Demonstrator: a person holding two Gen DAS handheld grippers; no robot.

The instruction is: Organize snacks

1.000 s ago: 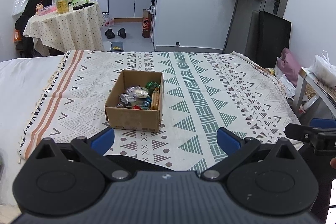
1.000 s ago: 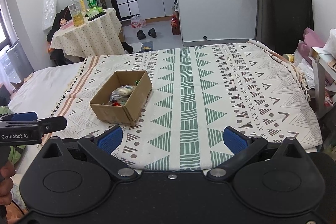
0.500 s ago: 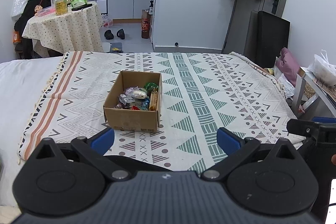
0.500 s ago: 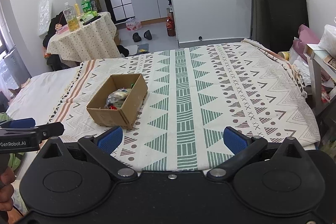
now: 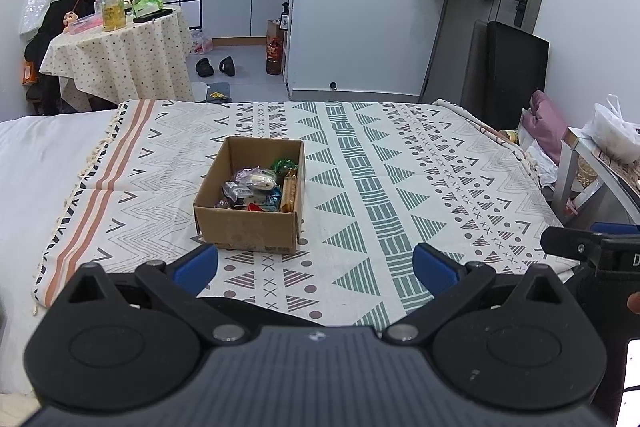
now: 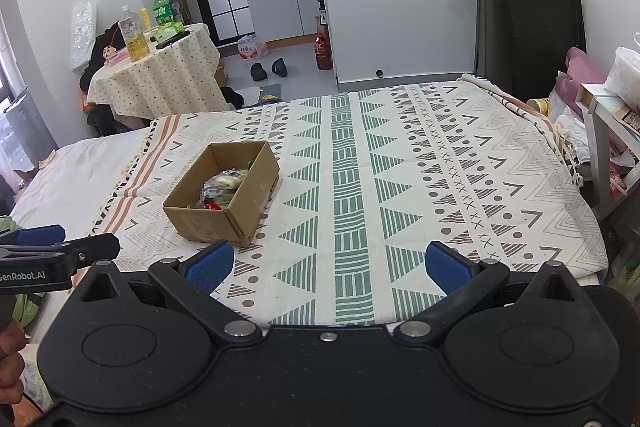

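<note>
The blue fingers [image 5: 196,267] of the left gripper [image 5: 316,267] stand wide apart with nothing between them, and so do the fingers [image 6: 210,263] of the right gripper [image 6: 328,265]. Both hover at the near edge of a bed under a patterned cloth [image 5: 400,167]. A brown box [image 5: 248,227] sits on the cloth, just ahead of the left gripper's left finger and apart from it. Snacks [image 5: 260,187] in mixed wrappers lie inside the box, piled toward its right wall. In the right wrist view the box [image 6: 208,219] lies ahead and left, turned corner-on, near the left finger. A round table [image 5: 116,67] with bottles [image 5: 112,3] stands beyond the bed.
</note>
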